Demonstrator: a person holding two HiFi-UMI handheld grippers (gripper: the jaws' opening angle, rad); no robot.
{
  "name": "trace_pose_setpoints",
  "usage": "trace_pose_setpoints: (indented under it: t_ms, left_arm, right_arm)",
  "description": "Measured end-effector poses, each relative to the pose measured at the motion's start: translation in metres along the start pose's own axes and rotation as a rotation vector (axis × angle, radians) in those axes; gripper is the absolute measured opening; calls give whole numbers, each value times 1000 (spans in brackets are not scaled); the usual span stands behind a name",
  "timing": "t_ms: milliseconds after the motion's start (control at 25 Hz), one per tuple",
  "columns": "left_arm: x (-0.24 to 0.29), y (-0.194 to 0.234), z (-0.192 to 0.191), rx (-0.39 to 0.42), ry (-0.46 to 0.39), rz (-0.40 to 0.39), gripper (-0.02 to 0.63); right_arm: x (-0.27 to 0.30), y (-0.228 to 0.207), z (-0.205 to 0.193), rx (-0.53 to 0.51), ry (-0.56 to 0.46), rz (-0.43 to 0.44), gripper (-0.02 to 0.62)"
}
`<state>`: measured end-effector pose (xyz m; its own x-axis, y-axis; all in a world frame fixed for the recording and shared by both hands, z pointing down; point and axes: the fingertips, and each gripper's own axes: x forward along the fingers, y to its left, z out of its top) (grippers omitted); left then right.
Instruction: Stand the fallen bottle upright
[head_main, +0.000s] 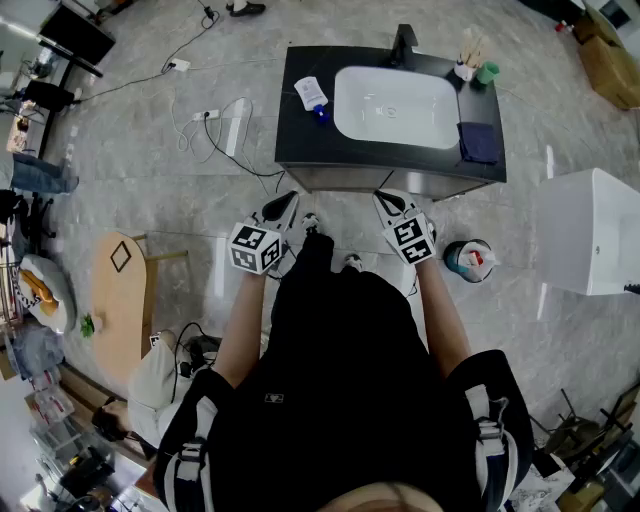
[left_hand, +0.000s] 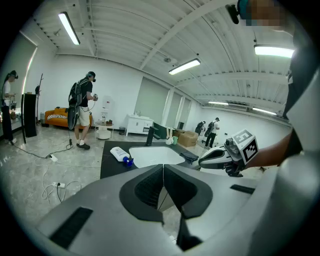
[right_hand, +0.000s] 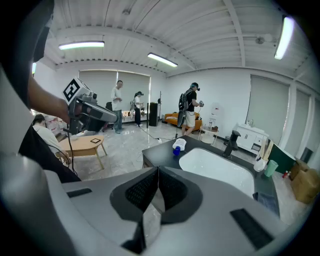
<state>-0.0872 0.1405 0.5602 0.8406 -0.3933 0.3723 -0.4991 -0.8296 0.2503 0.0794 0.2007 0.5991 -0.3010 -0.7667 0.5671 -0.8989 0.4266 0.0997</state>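
One: Two tongs show in the head view, held out low in front of the person; the left tongs (head_main: 286, 206) and right tongs (head_main: 389, 204) both point toward the dark surface (head_main: 300, 150), well short of its near edge.

Two: And the bottle (head_main: 311, 95)?

One: Lying on its side on that surface, just left of the white sink (head_main: 395, 105), blue cap toward the person; neither pair of tongs touches it; a faucet (head_main: 404, 45) stands at the far rim, a green cup (head_main: 487, 72) in the far right corner, a dark cloth (head_main: 479, 142) right of the sink.

Two: Left gripper view next?

One: The left tongs (left_hand: 162, 169) are pressed together with nothing between them; beyond them the bottle (left_hand: 119, 154) lies flat beside the sink (left_hand: 155, 155); the right tongs (left_hand: 212, 158) reach in from the right; a person with a backpack (left_hand: 81, 107) stands far off on the floor.

Two: Right gripper view?

One: The right tongs (right_hand: 157, 172) are pressed together too, and empty; the bottle (right_hand: 178, 145) lies on the near left corner of the surface, cap toward the camera, possibly touching the sink's rim, though it is too small to tell; the left tongs (right_hand: 114, 116) hang at the left, well apart from it.
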Motion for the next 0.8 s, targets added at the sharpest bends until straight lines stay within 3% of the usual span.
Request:
trace_pose_setpoints:
  t_ms: [800]
  left_arm:
    - [-6,8,-7,-14,14,-6,15]
  right_arm:
    - [4,10,-1,7,13,6,63]
